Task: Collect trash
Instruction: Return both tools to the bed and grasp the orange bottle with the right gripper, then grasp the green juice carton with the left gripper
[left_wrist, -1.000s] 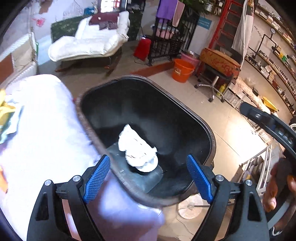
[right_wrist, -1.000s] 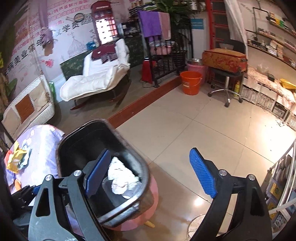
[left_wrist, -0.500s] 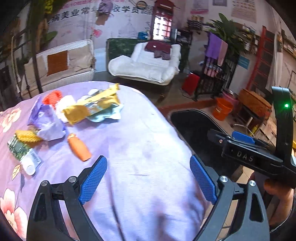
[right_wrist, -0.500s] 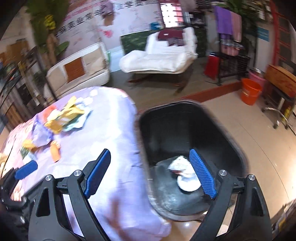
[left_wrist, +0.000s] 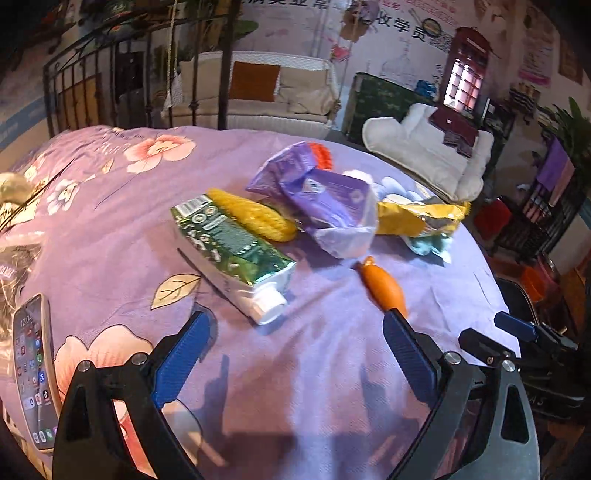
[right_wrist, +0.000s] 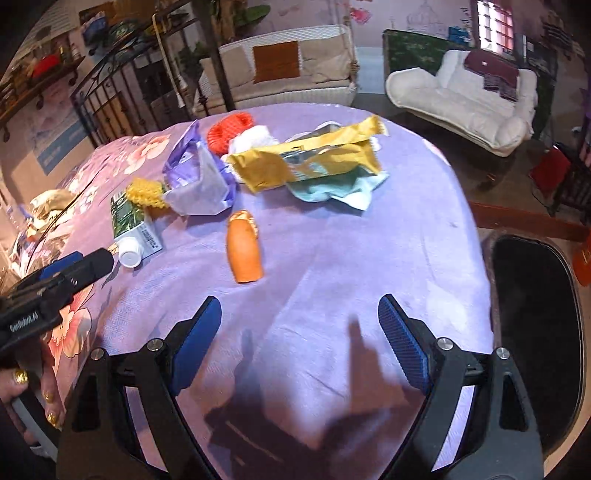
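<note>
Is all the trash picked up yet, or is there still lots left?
Still lots left. Both tools, left and right, are open and hold nothing. On the purple tablecloth lie the green toothpaste tube, orange bottle, yellow wrapper, purple bag, yellow mesh and red netting. The black bin waits beside the table; its contents are not visible.

Bare purple cloth (right_wrist: 332, 258) lies before both tongs; beyond it, the orange bottle (right_wrist: 244, 251) and wrappers (right_wrist: 306, 162) crowd the desk.
</note>
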